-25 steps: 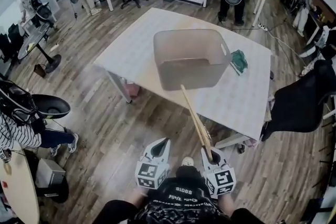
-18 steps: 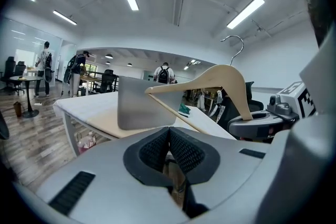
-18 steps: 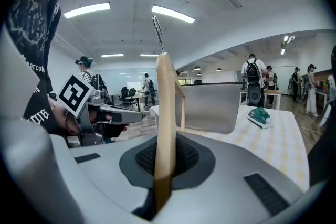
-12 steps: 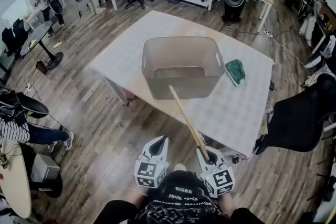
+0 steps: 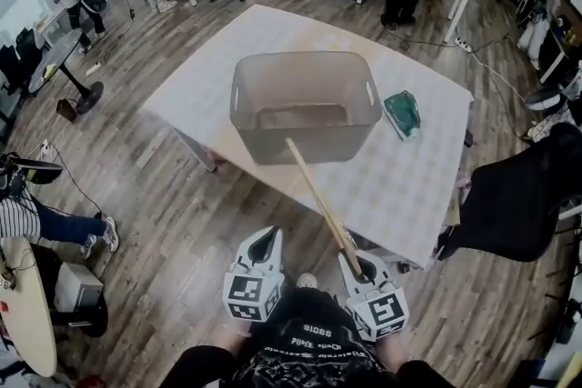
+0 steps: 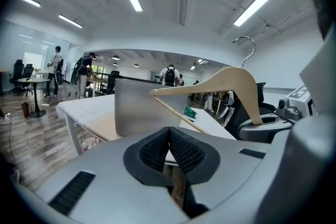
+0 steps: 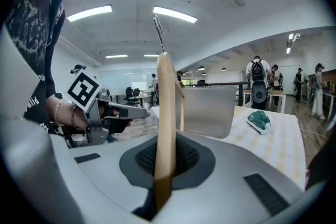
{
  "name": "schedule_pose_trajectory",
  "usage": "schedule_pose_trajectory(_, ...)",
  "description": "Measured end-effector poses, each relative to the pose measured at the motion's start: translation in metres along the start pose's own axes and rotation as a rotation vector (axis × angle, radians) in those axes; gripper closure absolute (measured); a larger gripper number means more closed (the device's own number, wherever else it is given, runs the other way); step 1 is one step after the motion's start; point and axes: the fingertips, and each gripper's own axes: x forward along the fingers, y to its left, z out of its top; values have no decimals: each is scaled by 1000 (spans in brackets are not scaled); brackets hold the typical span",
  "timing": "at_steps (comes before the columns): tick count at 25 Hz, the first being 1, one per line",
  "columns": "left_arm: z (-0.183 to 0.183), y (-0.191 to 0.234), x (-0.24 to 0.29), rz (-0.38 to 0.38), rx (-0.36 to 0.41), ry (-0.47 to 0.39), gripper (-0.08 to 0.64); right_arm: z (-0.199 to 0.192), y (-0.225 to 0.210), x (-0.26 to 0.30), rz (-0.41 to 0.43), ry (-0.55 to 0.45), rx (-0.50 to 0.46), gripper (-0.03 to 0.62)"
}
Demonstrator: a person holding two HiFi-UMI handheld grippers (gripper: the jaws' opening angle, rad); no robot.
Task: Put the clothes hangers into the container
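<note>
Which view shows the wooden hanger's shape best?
Left gripper view: the hanger shows its curved side profile. The right gripper view sees it edge-on, clamped in the right tool; the head view shows only a thin strip.

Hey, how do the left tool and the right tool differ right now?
The right tool is shut on a wooden hanger; the left tool is shut with nothing between its jaws. The right tool's hanger points toward the container; the left tool carries nothing toward it. Both are held low in front of the person, short of the table.
</note>
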Motion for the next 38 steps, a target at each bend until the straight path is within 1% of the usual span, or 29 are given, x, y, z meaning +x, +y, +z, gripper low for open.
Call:
schedule_pose_trajectory(2, 2, 2, 5, 4, 7, 4, 540, 6, -2, 0, 15, -10, -2, 583)
schedule_pose_trajectory(4, 6, 7, 9, 8, 8, 3, 540, 15, -4, 2, 29, -41, -18, 583)
schedule_pose_trajectory(9, 10, 23, 17, 27, 3, 8, 540, 31, -9, 8, 35, -79, -38, 583)
schedule_pose_trajectory(12, 17, 32, 20, 32, 10, -3, 540, 46, -9, 13, 47, -101, -79, 583)
schedule_pose_trajectory(15, 25, 38, 21, 34, 18, -12, 540, 66, -13, 13, 50, -144, -109, 583)
schedule_pose_trajectory(18, 34, 42, 24, 37, 23, -18, 540, 84, -23, 11, 33, -170, -122, 583)
schedule_pose_trajectory(21, 39, 50, 28, 38, 22, -20, 540, 92, -34, 13, 5, -155, -133, 583)
schedule_pose_trajectory(25, 44, 61, 33, 29, 20, -25, 540, 118, -45, 21, -24, -197, -183, 583)
schedule_pose_trajectory(30, 53, 73, 43, 9, 0, -42, 540, 134, -60, 37, -14, -152, -205, 583)
schedule_pose_trajectory(35, 58, 81, 53, -1, 18, -40, 540, 156, -76, 48, 7, -124, -246, 583)
schedule_pose_trajectory(36, 59, 83, 54, -3, 9, -42, 540, 158, -80, 49, 12, -109, -255, 583)
schedule_pose_trajectory(38, 62, 88, 54, -10, -30, -51, 540, 161, -86, 52, 16, -74, -273, 583)
